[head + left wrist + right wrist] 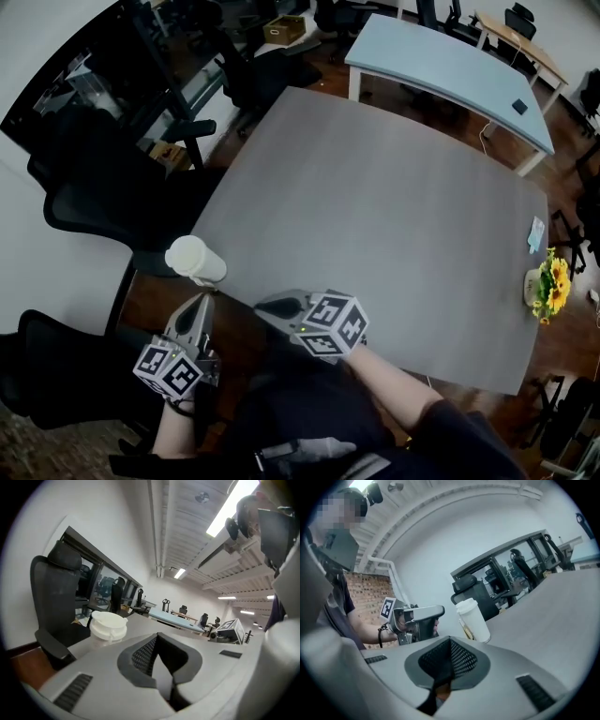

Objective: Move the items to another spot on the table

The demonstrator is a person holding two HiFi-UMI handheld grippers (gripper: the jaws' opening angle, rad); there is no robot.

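1. I am seeing a white cup against a plain grey bench.
2. The left tool and right tool are showing grey bodies and black-and-white square-marker cubes.
3. Flowers are showing yellow.
4. A far table is looking pale blue.

White lidded cup on the grey table corner, left gripper and right gripper near it.
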